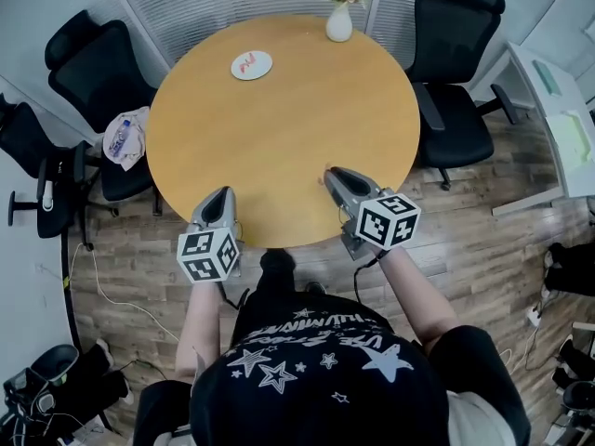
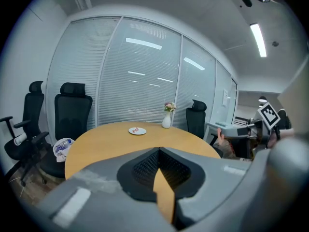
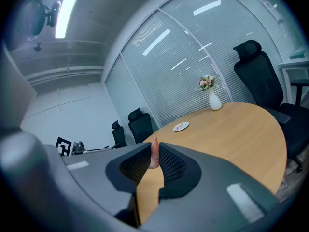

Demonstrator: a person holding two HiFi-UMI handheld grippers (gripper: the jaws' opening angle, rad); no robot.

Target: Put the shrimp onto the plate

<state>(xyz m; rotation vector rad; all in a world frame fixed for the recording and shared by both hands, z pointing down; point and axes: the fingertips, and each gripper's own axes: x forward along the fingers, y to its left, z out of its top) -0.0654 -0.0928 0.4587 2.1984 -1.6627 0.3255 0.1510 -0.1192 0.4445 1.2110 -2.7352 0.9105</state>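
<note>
A small pink shrimp (image 3: 154, 154) stands upright, pinched between the jaws of my right gripper (image 3: 153, 148), which is shut on it. In the head view that gripper (image 1: 332, 176) hovers over the near right part of the round wooden table (image 1: 279, 128). The white plate (image 1: 252, 64) lies at the table's far left with red pieces on it, well away from both grippers; it also shows as the plate (image 3: 181, 126) and the plate (image 2: 137, 131). My left gripper (image 1: 221, 197) sits at the near table edge, its jaws (image 2: 159, 151) shut with nothing between them.
A white vase (image 1: 339, 21) with flowers stands at the far table edge. Black office chairs (image 1: 456, 72) ring the table; one chair at left carries a bag (image 1: 125, 137). A white desk (image 1: 558, 110) is at the right. Window blinds line the back wall.
</note>
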